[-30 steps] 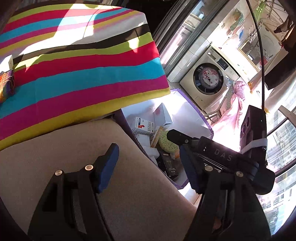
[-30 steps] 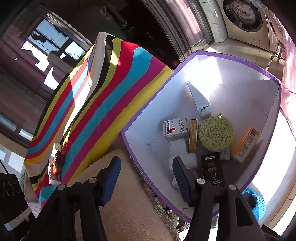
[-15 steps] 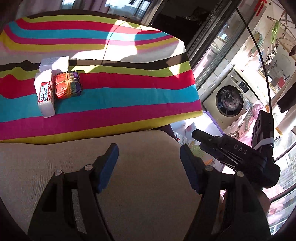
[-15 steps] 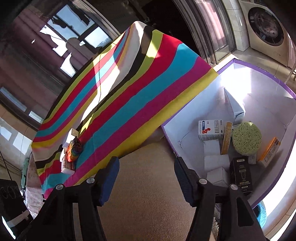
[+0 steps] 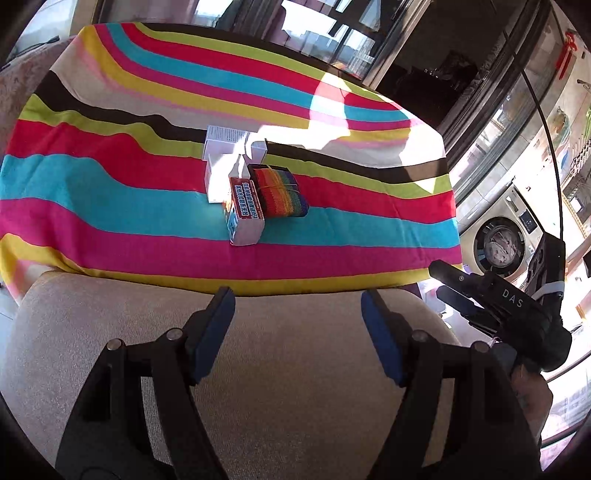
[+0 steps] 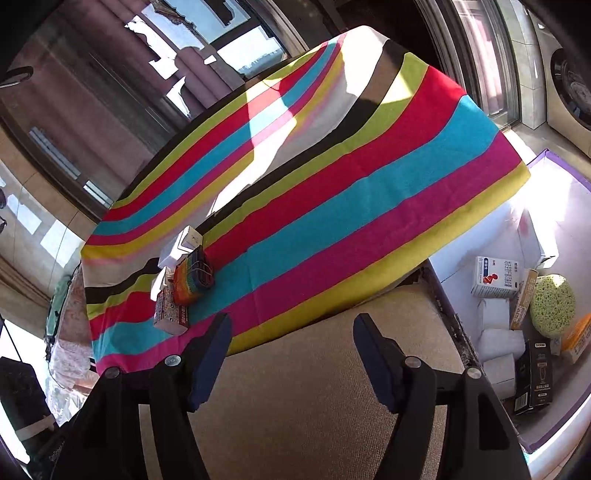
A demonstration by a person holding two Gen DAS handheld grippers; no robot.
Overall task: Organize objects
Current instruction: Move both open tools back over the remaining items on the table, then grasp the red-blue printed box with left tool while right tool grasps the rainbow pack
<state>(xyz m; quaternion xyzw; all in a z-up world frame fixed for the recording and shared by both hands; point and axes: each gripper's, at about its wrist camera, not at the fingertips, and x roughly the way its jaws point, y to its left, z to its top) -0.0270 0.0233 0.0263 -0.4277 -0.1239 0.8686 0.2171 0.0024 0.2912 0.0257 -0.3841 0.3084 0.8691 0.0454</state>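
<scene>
Striped cloth in red, cyan, pink, yellow and black over a table, sunlit in patches. Mid-cloth, small cluster: red-and-white box touching rainbow woven pouch, white boxes just behind. Beige cushion under both grippers. Left gripper wide, empty; right gripper opening, empty. Purple-edged bin beside table, holding boxes and green sponge. Washing machine beyond glass doors.

You get hard sunlight through the windows, glare blowing out the striped tablecloth; fisheye edges bend.
</scene>
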